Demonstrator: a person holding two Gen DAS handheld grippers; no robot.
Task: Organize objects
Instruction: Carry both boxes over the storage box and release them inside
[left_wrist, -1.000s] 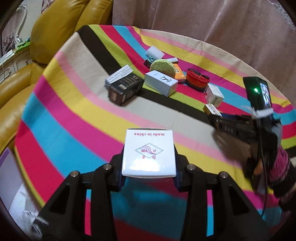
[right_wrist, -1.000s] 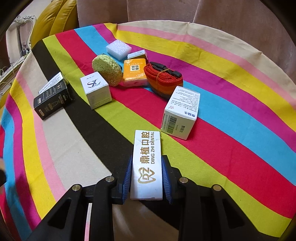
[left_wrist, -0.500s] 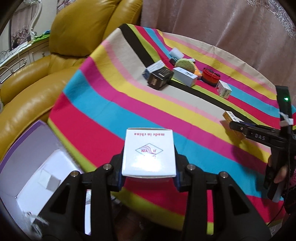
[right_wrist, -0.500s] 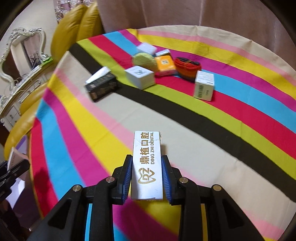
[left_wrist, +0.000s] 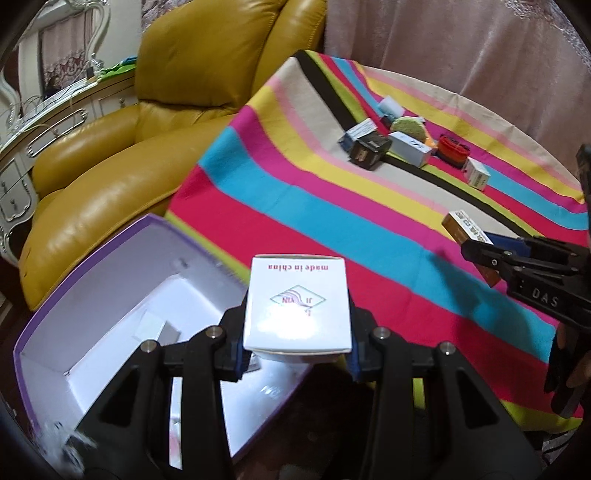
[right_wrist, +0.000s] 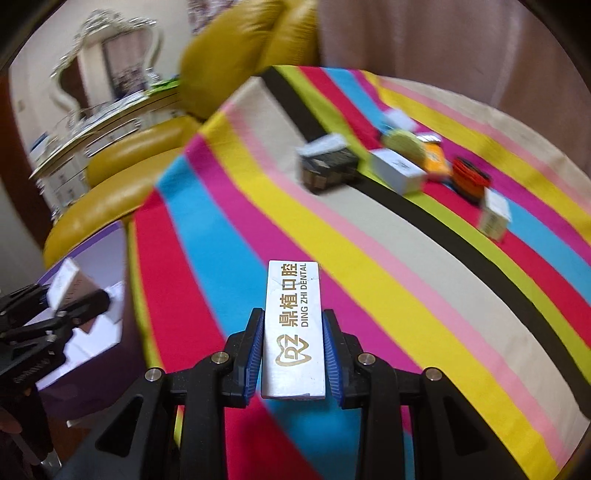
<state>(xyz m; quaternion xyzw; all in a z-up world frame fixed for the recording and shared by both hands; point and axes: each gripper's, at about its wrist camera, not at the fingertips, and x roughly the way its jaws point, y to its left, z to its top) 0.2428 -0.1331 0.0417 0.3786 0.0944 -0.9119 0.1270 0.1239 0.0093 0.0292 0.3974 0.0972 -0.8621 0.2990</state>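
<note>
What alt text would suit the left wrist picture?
The left hand-held gripper holds a white box above an open purple bin beside a striped table, where more small boxes lie.

**Gloss, card and cloth**

Between the left gripper's (left_wrist: 297, 350) matt black plastic fingers sits a glossy white cardboard box (left_wrist: 297, 302). Below it lies an open purple cardboard box (left_wrist: 92, 258), smooth and white inside. Ahead spreads a matt woven striped tablecloth (left_wrist: 332, 221); beyond that, a shiny yellow leather armchair (left_wrist: 177, 92). The right gripper's (right_wrist: 293, 356) ribbed blue pads (right_wrist: 255, 354) press a satin white dental carton (right_wrist: 293, 325).
</note>
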